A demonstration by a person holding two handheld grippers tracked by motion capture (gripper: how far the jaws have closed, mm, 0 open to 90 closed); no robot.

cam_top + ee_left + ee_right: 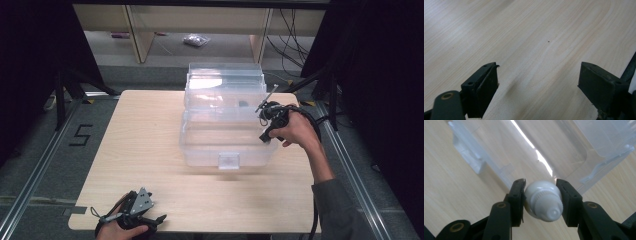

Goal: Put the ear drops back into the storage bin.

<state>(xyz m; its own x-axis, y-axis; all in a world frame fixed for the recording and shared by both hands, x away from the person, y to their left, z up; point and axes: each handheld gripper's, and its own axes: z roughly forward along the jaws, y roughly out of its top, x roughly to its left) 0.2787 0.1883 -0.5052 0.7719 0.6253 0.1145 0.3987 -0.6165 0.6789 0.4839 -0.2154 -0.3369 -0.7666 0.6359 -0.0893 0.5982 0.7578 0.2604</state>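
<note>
White ribbed-cap bottle (544, 201), apparently tilted, beside clear plastic box (225, 120).

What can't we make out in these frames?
- White capped object, right gripper view: body hidden behind its cap and the right gripper; identity unclear.
- Same object, high view: too small, covered by the right hand.
- Clear plastic box: a dark speck inside, too small to identify.
- Left gripper, high view: cut by the bottom edge.

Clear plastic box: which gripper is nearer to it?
Right. The right gripper is at the clear plastic box's right side, clamping a white tube. The left gripper sits open at the table's near-left edge, well away.
</note>
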